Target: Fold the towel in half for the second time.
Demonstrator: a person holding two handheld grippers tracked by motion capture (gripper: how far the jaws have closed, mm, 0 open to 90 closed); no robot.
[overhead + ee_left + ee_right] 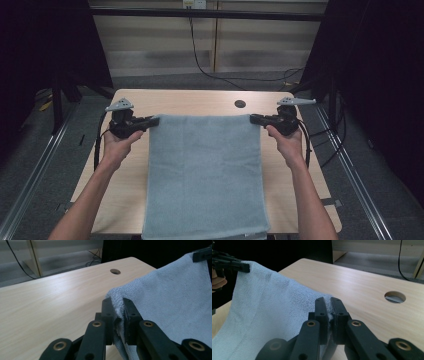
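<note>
- High view: my left gripper (152, 121) has its jaws clamped on one far corner of the grey towel (205, 175), and my right gripper (256, 119) has its jaws clamped on the other far corner. The towel's far edge runs taut and straight between the two pairs of jaws; from there the cloth slopes down toward me over the bench (190, 100) and past its near edge. A round hole (240, 104) in the bench lies beyond that edge, nearer my right jaws.
- Left gripper view: my jaws pinch a bunched fold of towel (175, 305) between them, the corner rising just above their tips. The cloth spreads to their right, up to the other gripper's jaws at the top right corner. Bare bench (50, 302) lies to their left.
- Right gripper view: my jaws are closed on the towel (269, 307) corner, with cloth falling away to their left toward the other gripper (234, 265). The hole (395, 297) sits to their right.
</note>
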